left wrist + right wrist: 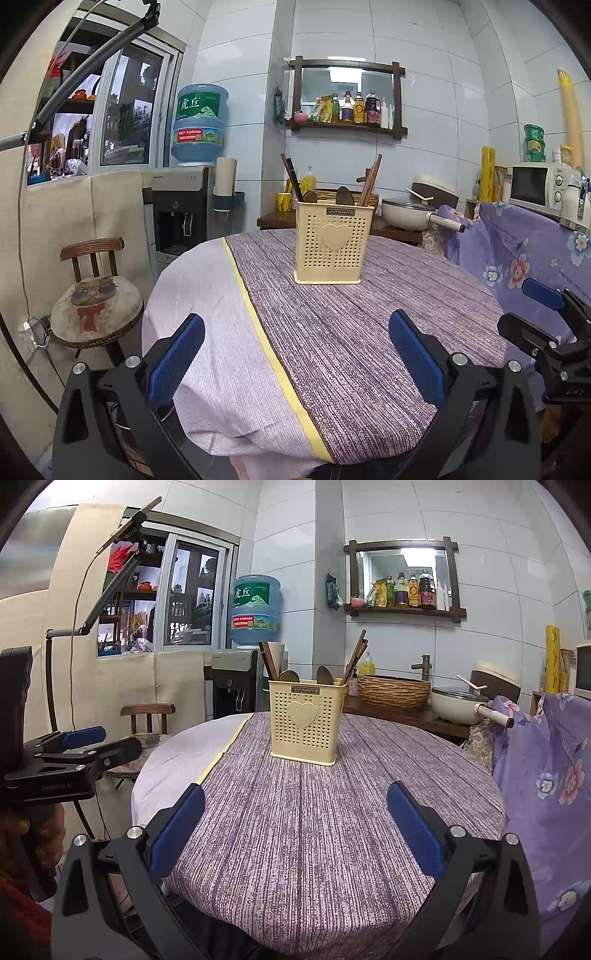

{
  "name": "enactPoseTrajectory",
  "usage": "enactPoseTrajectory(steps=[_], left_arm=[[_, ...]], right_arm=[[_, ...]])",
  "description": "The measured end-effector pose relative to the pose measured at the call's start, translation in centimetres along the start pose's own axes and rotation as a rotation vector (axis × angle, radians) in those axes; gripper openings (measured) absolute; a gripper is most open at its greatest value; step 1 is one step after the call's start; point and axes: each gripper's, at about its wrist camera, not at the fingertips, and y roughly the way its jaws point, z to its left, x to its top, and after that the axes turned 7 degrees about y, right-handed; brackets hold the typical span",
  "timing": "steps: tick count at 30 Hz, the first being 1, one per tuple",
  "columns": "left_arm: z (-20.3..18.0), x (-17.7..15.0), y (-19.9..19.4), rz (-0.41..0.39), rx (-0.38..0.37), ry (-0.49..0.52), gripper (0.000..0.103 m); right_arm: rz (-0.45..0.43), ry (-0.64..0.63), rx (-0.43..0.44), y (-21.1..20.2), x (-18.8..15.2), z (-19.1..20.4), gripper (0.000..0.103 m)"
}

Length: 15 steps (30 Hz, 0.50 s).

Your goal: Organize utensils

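Note:
A cream perforated utensil holder [332, 243] [306, 722] with a heart on its front stands upright at the far middle of the round table [369, 350] [332, 830]. Dark wooden chopsticks [370, 181] [355, 653] and two wooden spoons [344, 195] [324, 675] stick out of it. My left gripper [297, 325] hovers over the near table edge, open and holding nothing. My right gripper [295, 797] does the same, open with nothing between its blue pads [413, 827]. Each gripper shows at the side of the other's view: the right gripper [535, 317] and the left gripper [96, 742].
A wooden chair [96, 310] stands left of the table, with a water dispenser [184, 206] behind it. A flowered purple cloth [535, 258] covers something on the right. A counter behind holds a basket [393, 690], a pan [461, 703] and a microwave [535, 184].

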Motion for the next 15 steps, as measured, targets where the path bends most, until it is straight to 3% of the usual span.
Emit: enactPoseTrajectory(steps=[15], left_arm=[[-0.12,0.33,0.31,0.014,-0.005,0.010,0.098]], right_arm=[[0.011,0.014,-0.004,0.25,-0.13,-0.35,0.097]])
